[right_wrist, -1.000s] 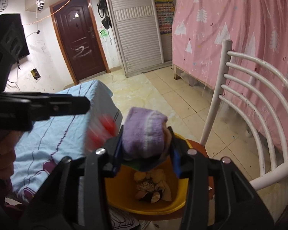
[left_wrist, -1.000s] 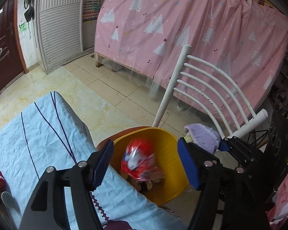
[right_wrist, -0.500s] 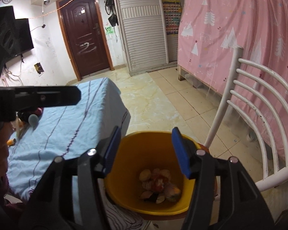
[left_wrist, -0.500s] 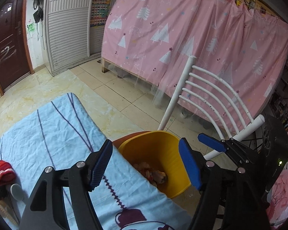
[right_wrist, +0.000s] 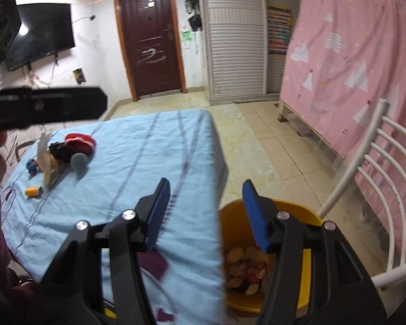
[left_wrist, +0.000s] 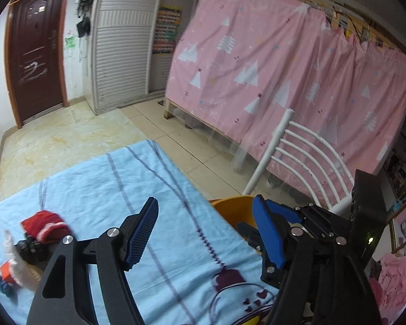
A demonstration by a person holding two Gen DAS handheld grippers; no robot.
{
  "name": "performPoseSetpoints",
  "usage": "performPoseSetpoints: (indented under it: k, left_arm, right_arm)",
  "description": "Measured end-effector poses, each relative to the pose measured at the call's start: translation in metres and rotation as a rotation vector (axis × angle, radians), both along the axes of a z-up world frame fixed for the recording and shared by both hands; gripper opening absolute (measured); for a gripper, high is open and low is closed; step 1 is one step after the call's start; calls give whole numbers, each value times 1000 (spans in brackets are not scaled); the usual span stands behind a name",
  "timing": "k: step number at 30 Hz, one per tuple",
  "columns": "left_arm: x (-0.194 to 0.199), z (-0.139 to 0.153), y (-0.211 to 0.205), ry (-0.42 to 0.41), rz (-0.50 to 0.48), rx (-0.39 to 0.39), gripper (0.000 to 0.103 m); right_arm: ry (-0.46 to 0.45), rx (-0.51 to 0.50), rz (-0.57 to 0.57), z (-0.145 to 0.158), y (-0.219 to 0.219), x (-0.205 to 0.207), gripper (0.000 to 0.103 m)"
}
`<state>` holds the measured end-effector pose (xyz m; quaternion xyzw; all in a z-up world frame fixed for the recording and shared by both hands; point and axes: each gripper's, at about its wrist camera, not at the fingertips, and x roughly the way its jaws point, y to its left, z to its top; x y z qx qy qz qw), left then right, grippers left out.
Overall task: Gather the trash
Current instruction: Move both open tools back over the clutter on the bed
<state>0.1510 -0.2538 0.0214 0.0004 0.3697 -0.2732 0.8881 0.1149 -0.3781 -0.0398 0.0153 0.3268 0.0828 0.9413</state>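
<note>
- The left gripper point(left_wrist: 205, 230) fills the lower middle of the left wrist view, its 2 blue pads spread with nothing between them.
- It hangs over the table point(left_wrist: 100, 184), which is covered in a light blue cloth with dark stripes.
- The right gripper point(right_wrist: 205, 214) sits at the lower middle of the right wrist view, also spread and empty.
- Its left pad is over the table's near corner and its right pad over the yellow bin point(right_wrist: 305, 265).
- The bin stands on the floor just beside the table's right edge, at the lower right of the right wrist view.
- Trash point(right_wrist: 243, 270) lies in the bottom of the bin: pale, brown and red scraps in a loose heap.
- In the left wrist view only a slice of the bin rim point(left_wrist: 230, 203) shows, between the 2 pads.
- More items lie in a cluster on the table at the left of both views: a red knit piece point(right_wrist: 79, 140), a dark bundle touching it, a grey round thing point(right_wrist: 79, 161), a white strip point(right_wrist: 44, 157), a small orange item point(right_wrist: 33, 191) and a blue scrap.
- A white chair point(right_wrist: 379, 189) stands right of the bin, with a pink curtain point(left_wrist: 284, 81) behind it.
- A brown door point(right_wrist: 151, 40) is at the upper middle of the right wrist view.
</note>
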Motion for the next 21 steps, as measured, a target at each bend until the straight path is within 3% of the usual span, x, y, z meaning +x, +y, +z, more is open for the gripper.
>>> performPoseSetpoints:
  k: [10, 21]
  left_arm:
    - [-6, 14, 79, -41, 118, -22, 66]
    - [-2, 7, 176, -45, 294, -5, 67]
  right_arm:
    - [0, -51, 119, 10, 69, 7, 58]
    - [-2, -90, 235, 18, 135, 18, 58]
